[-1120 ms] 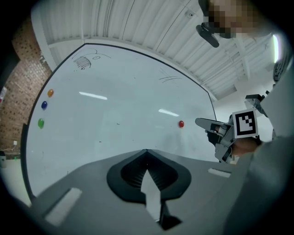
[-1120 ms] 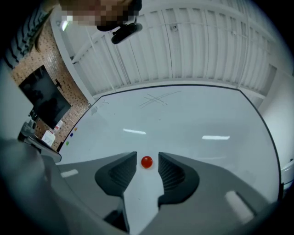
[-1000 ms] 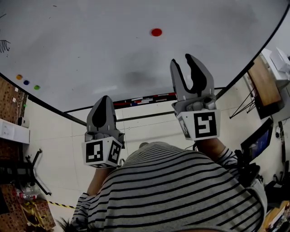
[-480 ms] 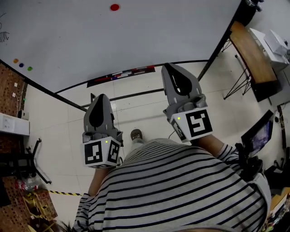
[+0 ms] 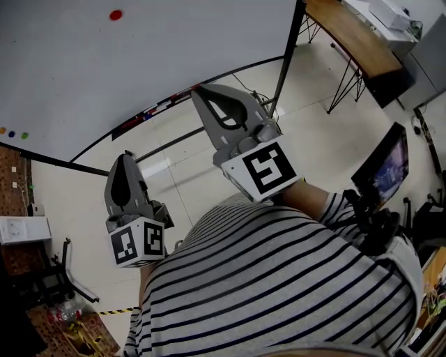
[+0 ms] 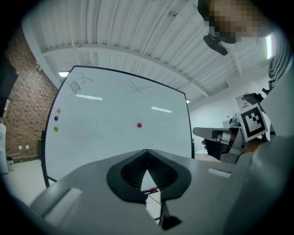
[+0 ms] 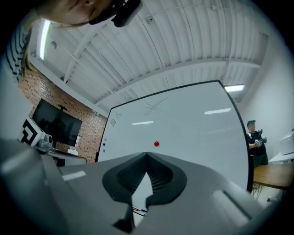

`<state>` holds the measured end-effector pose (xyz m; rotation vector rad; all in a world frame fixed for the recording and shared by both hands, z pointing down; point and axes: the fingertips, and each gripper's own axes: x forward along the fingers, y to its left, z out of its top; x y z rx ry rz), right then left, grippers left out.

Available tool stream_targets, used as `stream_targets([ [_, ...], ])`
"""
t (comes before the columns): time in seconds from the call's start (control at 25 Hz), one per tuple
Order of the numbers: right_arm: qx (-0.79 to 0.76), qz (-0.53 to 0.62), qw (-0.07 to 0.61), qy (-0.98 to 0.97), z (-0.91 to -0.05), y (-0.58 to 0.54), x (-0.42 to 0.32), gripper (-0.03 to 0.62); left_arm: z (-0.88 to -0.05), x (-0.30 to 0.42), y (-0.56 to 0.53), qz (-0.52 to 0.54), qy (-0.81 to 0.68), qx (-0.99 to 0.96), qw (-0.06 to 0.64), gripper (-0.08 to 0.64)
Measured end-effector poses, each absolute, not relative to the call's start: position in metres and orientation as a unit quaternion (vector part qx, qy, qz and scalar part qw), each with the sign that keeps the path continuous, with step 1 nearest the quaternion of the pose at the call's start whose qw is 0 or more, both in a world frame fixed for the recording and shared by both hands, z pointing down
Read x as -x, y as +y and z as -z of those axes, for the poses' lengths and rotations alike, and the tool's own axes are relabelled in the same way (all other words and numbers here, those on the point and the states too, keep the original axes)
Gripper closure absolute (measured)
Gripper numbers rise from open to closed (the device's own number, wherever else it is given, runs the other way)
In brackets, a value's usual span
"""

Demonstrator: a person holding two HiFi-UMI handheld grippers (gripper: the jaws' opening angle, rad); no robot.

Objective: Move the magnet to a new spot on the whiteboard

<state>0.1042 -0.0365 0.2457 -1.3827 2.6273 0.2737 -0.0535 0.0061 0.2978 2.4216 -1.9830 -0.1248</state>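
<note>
The red magnet (image 5: 116,14) sticks to the whiteboard (image 5: 153,63) at the top left of the head view, far from both grippers. My right gripper (image 5: 198,89) is held away from the board over the floor, its jaws shut with nothing between them. My left gripper (image 5: 125,155) hangs lower and to the left, also shut and empty. In the left gripper view the magnet (image 6: 139,125) shows above the closed tips (image 6: 147,150). The right gripper view has the magnet (image 7: 156,144) just above its closed tips (image 7: 147,153).
Three small coloured magnets (image 6: 56,120) sit in a column near the board's left edge. A marker tray (image 5: 150,111) runs along the board's bottom. A wooden desk (image 5: 348,35) stands right of the board, and a screen (image 5: 383,171) lower right. A person (image 7: 254,137) stands far right.
The right jaws have gone from wide open to shut, empty. Both grippers have drawn back from the board and the view has swung, so the magnet sits further up and left.
</note>
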Motion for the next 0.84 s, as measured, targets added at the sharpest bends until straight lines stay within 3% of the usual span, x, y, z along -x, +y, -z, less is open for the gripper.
stream_targets([
  [0.84, 0.444, -0.103, 0.033, 0.890, -0.257, -0.034, -0.034, 0.592, -0.311, 0.097, -0.001, 0.042, -0.609, -0.791, 0.024, 0.543],
])
